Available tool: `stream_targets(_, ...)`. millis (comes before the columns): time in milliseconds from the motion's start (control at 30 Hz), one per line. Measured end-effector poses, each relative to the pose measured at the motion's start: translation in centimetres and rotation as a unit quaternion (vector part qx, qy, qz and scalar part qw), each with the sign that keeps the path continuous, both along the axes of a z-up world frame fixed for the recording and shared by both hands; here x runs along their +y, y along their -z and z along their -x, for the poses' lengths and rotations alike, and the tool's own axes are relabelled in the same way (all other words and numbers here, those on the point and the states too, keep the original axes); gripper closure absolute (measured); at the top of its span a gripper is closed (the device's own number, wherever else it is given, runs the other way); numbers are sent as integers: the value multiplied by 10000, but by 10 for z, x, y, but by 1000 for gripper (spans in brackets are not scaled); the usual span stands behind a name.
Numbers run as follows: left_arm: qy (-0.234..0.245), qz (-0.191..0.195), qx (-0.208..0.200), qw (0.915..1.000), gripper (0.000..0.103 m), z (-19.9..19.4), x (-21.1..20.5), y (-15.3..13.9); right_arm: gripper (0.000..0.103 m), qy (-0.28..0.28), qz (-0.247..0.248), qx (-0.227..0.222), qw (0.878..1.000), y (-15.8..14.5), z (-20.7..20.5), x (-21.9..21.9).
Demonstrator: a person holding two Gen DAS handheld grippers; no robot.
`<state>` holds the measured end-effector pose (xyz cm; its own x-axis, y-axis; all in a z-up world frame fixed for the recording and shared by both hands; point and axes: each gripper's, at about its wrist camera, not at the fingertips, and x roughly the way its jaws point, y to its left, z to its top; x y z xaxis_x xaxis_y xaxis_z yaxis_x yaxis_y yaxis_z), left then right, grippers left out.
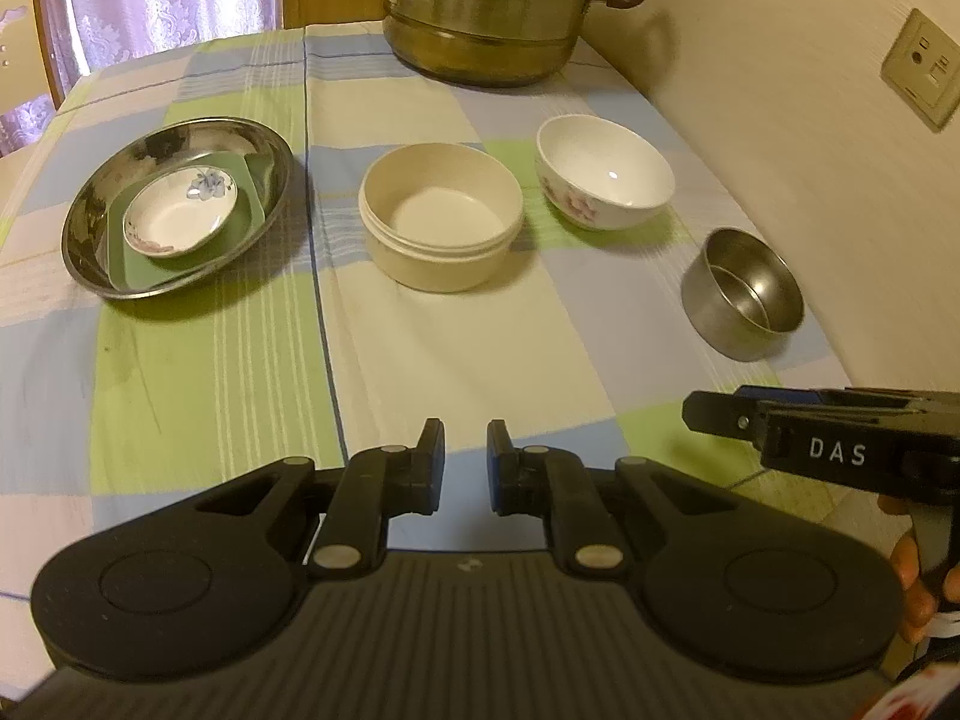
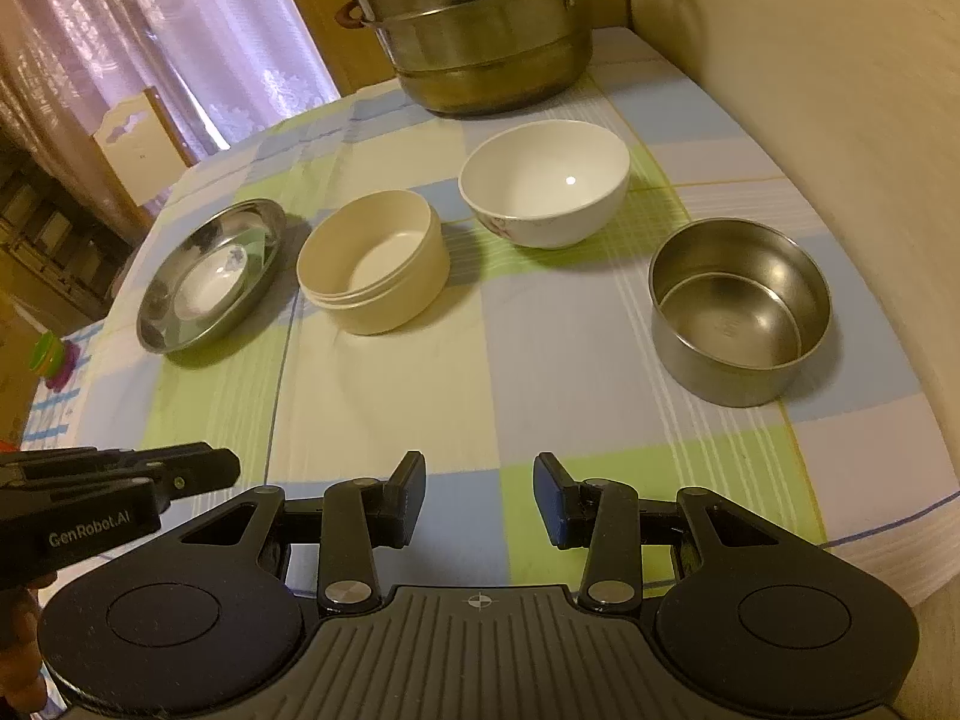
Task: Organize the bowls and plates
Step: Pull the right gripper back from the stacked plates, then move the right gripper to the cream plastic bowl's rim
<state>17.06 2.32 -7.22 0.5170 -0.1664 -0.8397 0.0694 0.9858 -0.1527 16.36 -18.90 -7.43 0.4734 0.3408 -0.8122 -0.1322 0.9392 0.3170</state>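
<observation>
A steel plate (image 1: 180, 207) at the left holds a green square dish (image 1: 240, 228) and a small flowered saucer (image 1: 180, 213); the plate also shows in the right wrist view (image 2: 210, 276). A cream round bowl (image 1: 441, 216) (image 2: 372, 261) stands mid-table. A white flowered bowl (image 1: 603, 171) (image 2: 543, 183) stands right of it. A steel bowl (image 1: 744, 294) (image 2: 741, 318) stands nearest the wall. My left gripper (image 1: 466, 468) is open a little and empty, above the near cloth. My right gripper (image 2: 480, 498) is open and empty, short of the steel bowl.
A large steel steamer pot (image 1: 486, 12) (image 2: 480, 30) stands at the table's far edge. A wall (image 1: 810, 150) with sockets runs along the right side. A checked cloth (image 1: 420, 360) covers the table. Curtains and a chair stand beyond the left.
</observation>
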Motion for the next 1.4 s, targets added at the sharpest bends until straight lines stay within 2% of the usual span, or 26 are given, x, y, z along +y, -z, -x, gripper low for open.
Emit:
stream_targets(333,-99,58,59,9999,91,-32,26,11,63,107,-4,67,9999,7,-20,12)
stream_targets(633,-64,33,-70,9999,90,-72,38,15,63,206,-61,-145,9997,10,-51,24)
stream_targets(900,-51,94,-153,9998,80,-110,42,19,63,247,-138,-373,9989,13,-86,38)
stream_targets(1200,-112,123,-76,9998,80,-145,50,31,63,196,-138,-519,9984,21,-121,60)
stream_targets(1400,-89,77,-20,9999,80,-162,51,42,63,225,-137,-418,9988,35,-140,69)
